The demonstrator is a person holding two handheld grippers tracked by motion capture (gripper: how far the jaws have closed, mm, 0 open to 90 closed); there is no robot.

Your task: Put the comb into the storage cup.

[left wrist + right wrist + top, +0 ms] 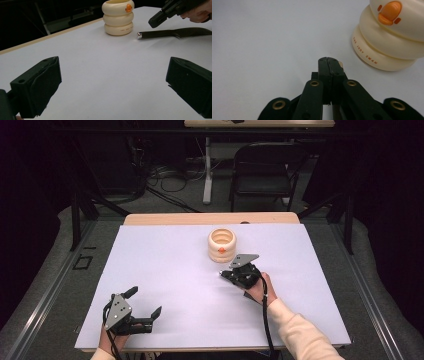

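A cream ribbed holder (221,245) with an orange duck face stands at the middle back of the white sheet (165,270); it also shows in the left gripper view (118,17) and the right gripper view (387,37). In front of it a dark utensil (160,33) with a silver end lies flat on the sheet. My right gripper (226,274) (153,23) (328,61) hangs just over that utensil's handle, jaws shut flat against each other with nothing seen between them. My left gripper (146,301) (112,85) rests near the front left edge, open and empty.
The sheet covers a wooden table (210,218). Beyond the far edge stand a black folding chair (265,170), a table leg and floor cables. Black frame posts (75,215) flank the table.
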